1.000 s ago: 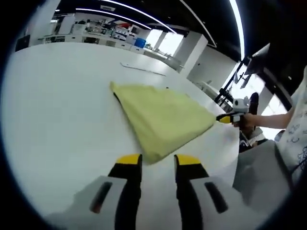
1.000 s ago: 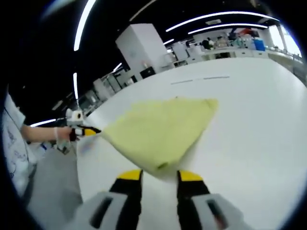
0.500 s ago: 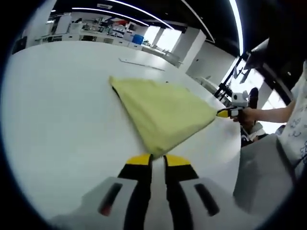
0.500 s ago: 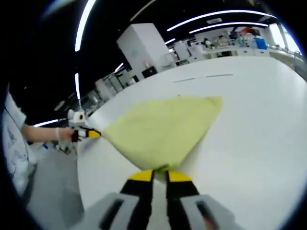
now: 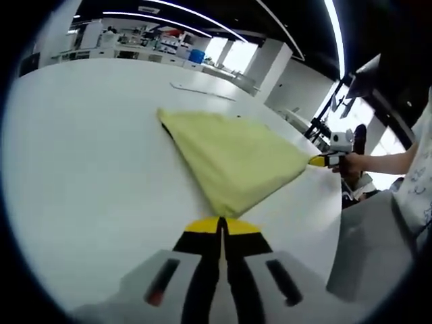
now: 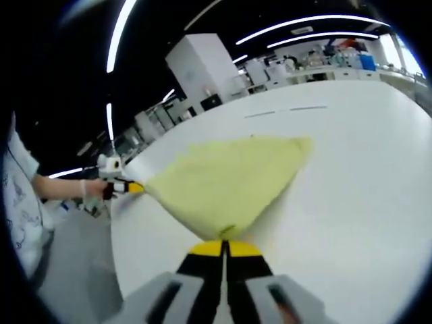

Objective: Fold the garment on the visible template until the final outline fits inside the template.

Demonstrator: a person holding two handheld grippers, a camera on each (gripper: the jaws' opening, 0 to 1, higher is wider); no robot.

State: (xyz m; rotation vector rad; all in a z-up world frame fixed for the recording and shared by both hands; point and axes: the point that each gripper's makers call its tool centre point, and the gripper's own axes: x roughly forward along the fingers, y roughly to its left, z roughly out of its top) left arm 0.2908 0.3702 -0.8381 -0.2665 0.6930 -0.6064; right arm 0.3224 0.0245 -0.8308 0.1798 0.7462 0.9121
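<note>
Pinching opposite corners of the flat yellow cloth garment [image 5: 236,158] on the white table [image 5: 81,148], left gripper [image 5: 222,223] and right gripper [image 6: 223,246], jaws closed.

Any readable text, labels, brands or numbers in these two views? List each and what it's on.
None readable.
Yellow cloth garment on the white table: plain, no print or tag in view.
Left gripper and right gripper, both shut on a garment corner: no markings legible on the yellow-tipped jaws.
Person's white sleeve: dark printed pattern, too blurred to read.
Background shelves and equipment: too small to read.
</note>
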